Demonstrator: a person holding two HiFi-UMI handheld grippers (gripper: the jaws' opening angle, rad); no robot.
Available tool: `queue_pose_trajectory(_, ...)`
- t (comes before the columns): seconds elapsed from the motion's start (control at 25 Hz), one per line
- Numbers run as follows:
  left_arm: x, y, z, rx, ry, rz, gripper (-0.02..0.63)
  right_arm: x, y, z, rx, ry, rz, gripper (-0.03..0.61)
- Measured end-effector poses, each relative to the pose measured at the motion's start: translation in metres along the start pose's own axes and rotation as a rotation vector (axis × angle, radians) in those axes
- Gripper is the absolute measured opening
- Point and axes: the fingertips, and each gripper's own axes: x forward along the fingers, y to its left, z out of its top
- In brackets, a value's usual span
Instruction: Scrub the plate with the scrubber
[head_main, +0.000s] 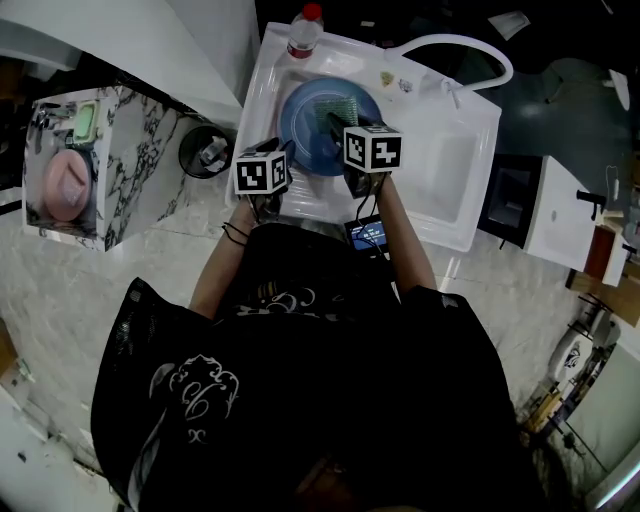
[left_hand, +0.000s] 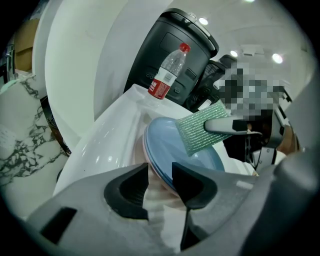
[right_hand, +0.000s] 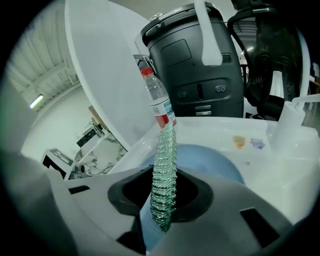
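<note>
The left gripper (left_hand: 160, 182) has its jaws closed on the near rim of the blue plate (left_hand: 170, 145). The plate rises tilted away from that gripper, inside the white sink (head_main: 455, 150). The right gripper (right_hand: 164, 192) is clamped on one end of the green scrubber (right_hand: 165, 165). The rest of the pad sticks out ahead of its jaws, over the far part of the plate. The pad looks to lie against the plate face, though actual contact is hard to confirm. The main risk is probably the left grip. It holds only a thin bite of rim, and the plate is likely wet, so a firm push from the scrubber could lever the plate out of the jaws or swing it round in them. It would then drop onto the sink floor. The scrubber is thin and soft and held by one end only, so under pressure it may fold back or pull free instead of rubbing. A bottle (left_hand: 167, 75) stands on the sink edge beyond both grippers. A long stroke running off the far side of the plate could knock it over.
</note>
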Motion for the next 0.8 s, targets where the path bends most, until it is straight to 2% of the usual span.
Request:
queue_pose_trajectory(0.2, -0.001, 0.000, -0.002, -0.003, 0.000, -0.010, 0.160, 0.015, 0.038, 0.000, 0.060, 0.000, 0.104, 0.095)
queue_pose_trajectory(0.4, -0.002, 0.000, -0.003, -0.005, -0.002, -0.018, 0.155, 0.028, 0.052, -0.007, 0.132, 0.032, 0.149, 0.095)
queue_pose_trajectory(0.64, -0.002, -0.001, -0.004, 0.003, 0.005, -0.027, 0.152, 0.041, 0.042, -0.025, 0.290, 0.086, 0.152, 0.095)
queue_pose_trajectory(0.8, -0.003, -0.001, -0.004, 0.001, 0.003, -0.027, 0.150, 0.045, 0.029, -0.040, 0.292, 0.137, 0.113, 0.095)
